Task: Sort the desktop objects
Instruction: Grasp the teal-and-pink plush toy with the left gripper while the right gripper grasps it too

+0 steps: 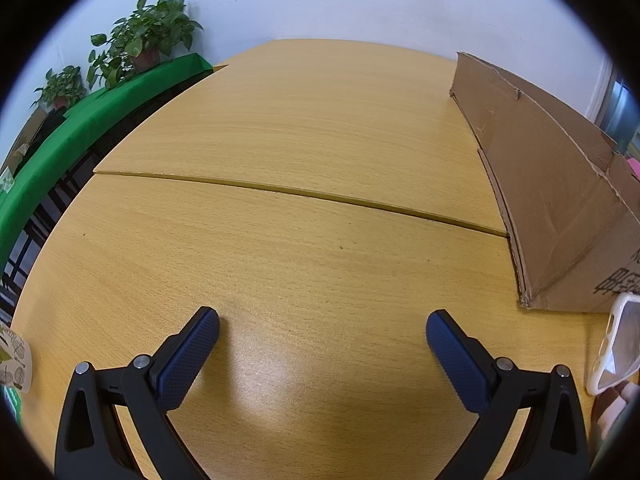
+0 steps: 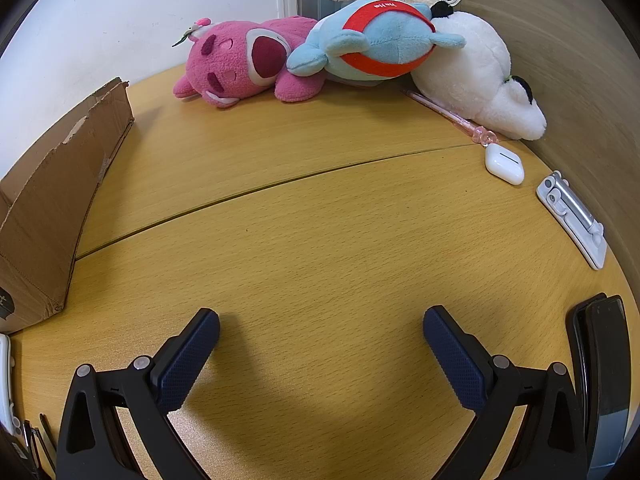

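Sorting looks barely started: both the left gripper (image 1: pixel 322 330) and right gripper (image 2: pixel 321 330) hover wide and empty over the desk (image 2: pixel 320 240), with plush toys (image 2: pixel 360 48), earbud case (image 2: pixel 504 165) and pen (image 2: pixel 448 114) unsorted beside the cardboard box (image 2: pixel 52 200).

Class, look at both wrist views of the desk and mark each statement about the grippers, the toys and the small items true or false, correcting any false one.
1. Both grippers, left and right, are open and hold nothing. True.
2. The pink plush toy lies inside the cardboard box. False: it lies on the desk against the wall, apart from the box.
3. The blue plush toy wears a red band. True.
4. The white earbud case sits between the right gripper's fingers. False: it lies far ahead, near the white plush toy.
5. A pink pen lies beside the white plush toy. True.
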A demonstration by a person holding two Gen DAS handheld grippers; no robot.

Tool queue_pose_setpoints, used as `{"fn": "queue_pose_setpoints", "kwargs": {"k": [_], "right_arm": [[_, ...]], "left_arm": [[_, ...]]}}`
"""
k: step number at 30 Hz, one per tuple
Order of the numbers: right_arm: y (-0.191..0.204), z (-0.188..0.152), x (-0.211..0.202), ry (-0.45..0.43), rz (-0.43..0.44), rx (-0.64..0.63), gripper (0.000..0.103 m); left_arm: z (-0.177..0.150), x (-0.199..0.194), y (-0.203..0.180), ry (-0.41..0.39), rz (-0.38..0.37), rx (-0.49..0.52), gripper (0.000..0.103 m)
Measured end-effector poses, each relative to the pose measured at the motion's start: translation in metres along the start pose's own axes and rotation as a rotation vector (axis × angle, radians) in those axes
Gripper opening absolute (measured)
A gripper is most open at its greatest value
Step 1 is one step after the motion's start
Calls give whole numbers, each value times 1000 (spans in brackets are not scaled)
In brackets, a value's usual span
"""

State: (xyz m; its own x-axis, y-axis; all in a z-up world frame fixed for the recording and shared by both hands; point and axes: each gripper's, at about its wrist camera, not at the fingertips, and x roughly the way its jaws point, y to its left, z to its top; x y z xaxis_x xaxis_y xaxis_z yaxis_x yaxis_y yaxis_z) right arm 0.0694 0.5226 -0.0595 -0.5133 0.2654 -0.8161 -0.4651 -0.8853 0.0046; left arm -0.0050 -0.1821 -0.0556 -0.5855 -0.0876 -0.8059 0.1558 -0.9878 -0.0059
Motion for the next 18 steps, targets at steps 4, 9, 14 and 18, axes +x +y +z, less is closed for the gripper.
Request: {"fn": "queue_pose_setpoints", "kwargs": {"k": [4,9,14,18], "right_arm": [[6,-14,-14,60,-25,-19,103],[36,-39,-92,-84,-5,-146,103],[85,-50,-220,-330,175,-299,103],[107,-67,-287,-447,454,-273,103]], "left_arm": [[-8,-6,1,8,-20,24,103],[-27,-35,-6,-34,-28,37,102],[-43,-144,-26,-245,-198,20,102],[-57,-195,-59,-193,-509,31,102]]}}
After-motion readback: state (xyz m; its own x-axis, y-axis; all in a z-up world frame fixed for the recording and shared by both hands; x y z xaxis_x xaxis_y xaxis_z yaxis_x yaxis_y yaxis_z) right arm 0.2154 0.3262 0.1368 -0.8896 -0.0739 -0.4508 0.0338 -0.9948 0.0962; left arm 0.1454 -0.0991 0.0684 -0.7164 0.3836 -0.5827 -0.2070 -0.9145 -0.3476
